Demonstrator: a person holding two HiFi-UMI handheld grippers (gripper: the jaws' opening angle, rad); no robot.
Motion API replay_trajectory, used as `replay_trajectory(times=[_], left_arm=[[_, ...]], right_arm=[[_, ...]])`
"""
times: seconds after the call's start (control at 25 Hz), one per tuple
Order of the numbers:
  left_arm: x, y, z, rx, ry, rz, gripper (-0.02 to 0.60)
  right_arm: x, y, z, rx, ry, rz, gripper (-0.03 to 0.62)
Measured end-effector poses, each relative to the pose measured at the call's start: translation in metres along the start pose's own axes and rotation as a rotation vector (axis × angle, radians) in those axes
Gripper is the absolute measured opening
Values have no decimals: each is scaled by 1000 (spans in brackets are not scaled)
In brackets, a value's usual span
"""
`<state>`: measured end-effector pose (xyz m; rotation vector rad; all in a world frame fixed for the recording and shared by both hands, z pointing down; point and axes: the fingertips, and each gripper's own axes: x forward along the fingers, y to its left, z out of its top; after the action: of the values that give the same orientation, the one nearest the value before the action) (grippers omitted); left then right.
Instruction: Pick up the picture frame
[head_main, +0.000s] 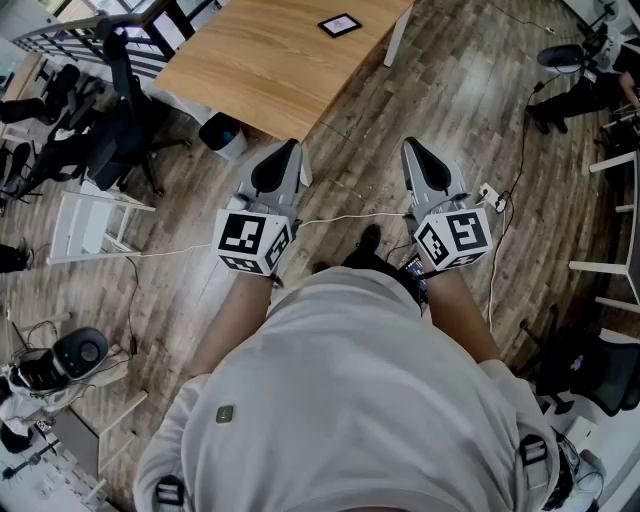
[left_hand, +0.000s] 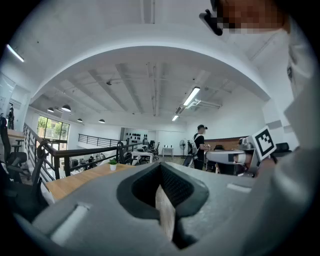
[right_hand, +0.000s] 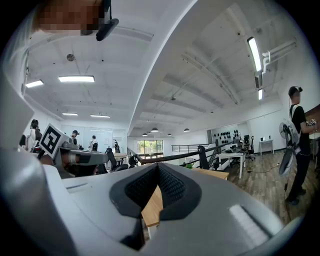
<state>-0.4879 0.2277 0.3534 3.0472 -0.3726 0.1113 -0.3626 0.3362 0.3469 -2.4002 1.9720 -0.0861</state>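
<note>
Far out on the bench (head_main: 262, 72), the picture frame (head_main: 340, 24) lies flat, well ahead and between my left gripper (head_main: 289, 150) and right gripper (head_main: 411, 148); both jaws closed, empty.

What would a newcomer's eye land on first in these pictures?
Most likely the two grey grippers held out level over the wooden floor, the left gripper and the right gripper. Each bears a black-and-white marker cube, and both are shut on nothing. Next comes the small dark picture frame, lying alone on the wooden table ahead, touched by neither gripper.
</note>
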Motion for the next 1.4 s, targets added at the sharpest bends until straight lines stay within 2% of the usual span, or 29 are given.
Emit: replay_trajectory(times=[0.28, 0.6, 0.88, 1.16, 1.4], left_arm=[[59, -5, -5, -5, 19, -7, 3], [161, -27, -3, 4, 21, -29, 3], [235, -53, 5, 29, 17, -45, 3], [278, -45, 3, 24, 42, -52, 3], [327, -32, -2, 15, 40, -99, 3]], right_arm=[[16, -55, -5, 8, 10, -4, 9], [32, -152, -3, 26, -6, -19, 9], [37, -227, 14, 10, -32, -15, 9], [56, -260, 7, 44, -18, -25, 9], [74, -292, -2, 49, -13, -78, 9]])
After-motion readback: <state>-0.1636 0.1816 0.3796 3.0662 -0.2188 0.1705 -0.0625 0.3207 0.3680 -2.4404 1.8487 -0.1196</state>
